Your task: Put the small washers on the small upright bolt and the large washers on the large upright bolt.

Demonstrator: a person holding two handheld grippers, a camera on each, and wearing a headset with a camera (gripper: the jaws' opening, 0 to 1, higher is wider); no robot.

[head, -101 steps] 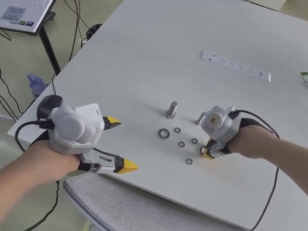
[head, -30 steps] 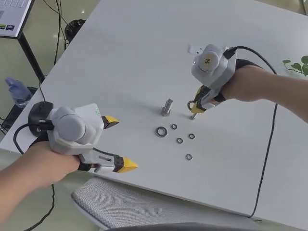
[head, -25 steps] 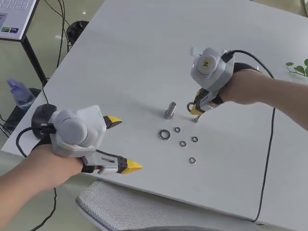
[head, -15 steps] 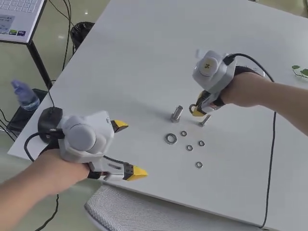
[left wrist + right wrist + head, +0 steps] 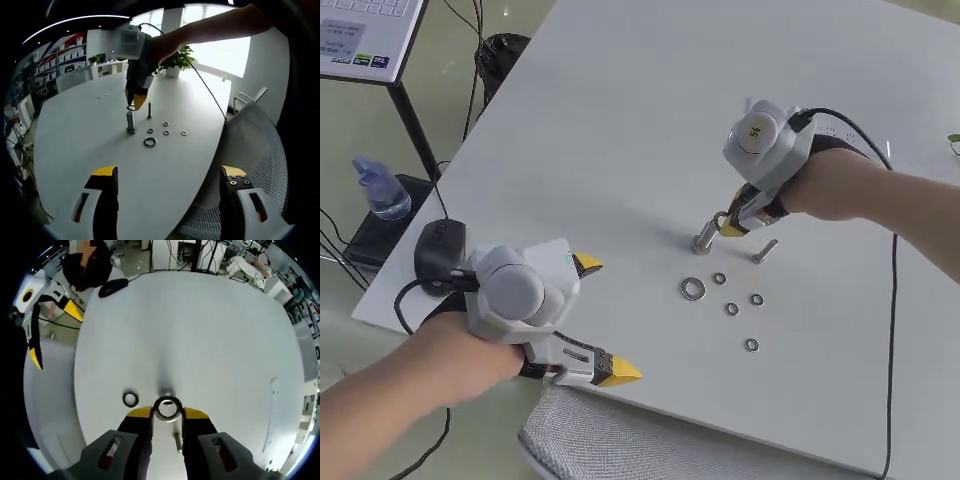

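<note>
My right gripper (image 5: 728, 225) pinches a large washer (image 5: 156, 408) held flat just above the large upright bolt (image 5: 703, 238), whose axis stands vertical; left gripper (image 5: 607, 318) spread, well apart.

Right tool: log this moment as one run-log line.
right tool shut on large washer | above large bolt, not yet on | left tool open, holding nothing

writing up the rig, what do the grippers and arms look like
The left gripper and right gripper have rounded pale grey housings, black jaws with yellow tips, a black cable each. The right one has a round yellow sticker on top. The forearms are bare.
</note>
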